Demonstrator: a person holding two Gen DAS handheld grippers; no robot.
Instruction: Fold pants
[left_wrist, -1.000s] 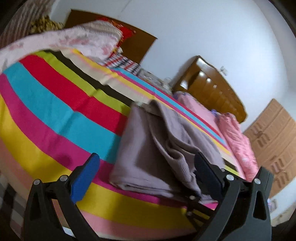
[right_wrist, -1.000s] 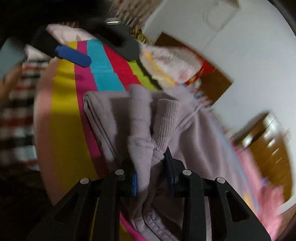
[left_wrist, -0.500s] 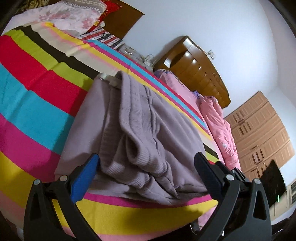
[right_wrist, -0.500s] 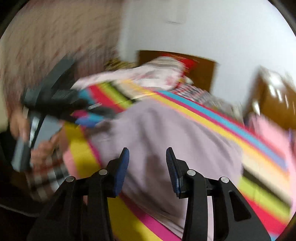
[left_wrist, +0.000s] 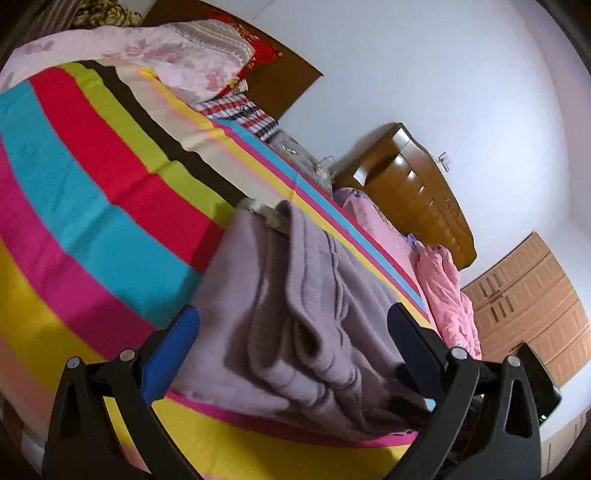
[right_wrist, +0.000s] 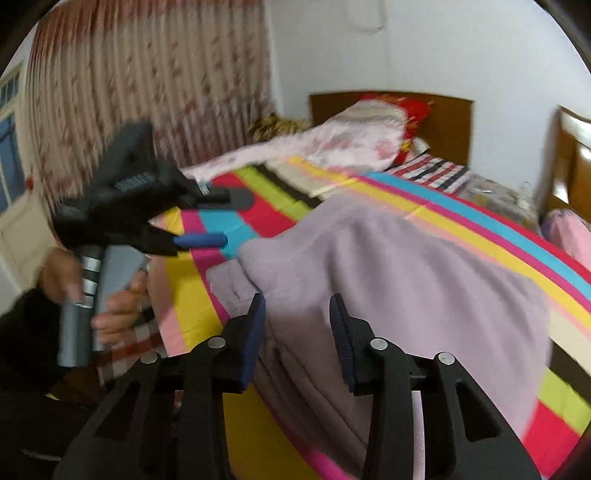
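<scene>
Released pants (right_wrist: 399, 273) lie (folded) on striped bedspread (left_wrist: 92, 206) beyond right claw (right_wrist: 297, 332), pads apart, just narrowing, empty.

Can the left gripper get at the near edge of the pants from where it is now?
Probably yes. The left gripper is open, its jaws standing wide apart and empty, with the folded pants lying on the striped blanket right in front of it. Nothing sits between them, and the right gripper is off the cloth.

Even indoor light, heavy fisheye bending with dark corners; right view motion-blurred.
</scene>
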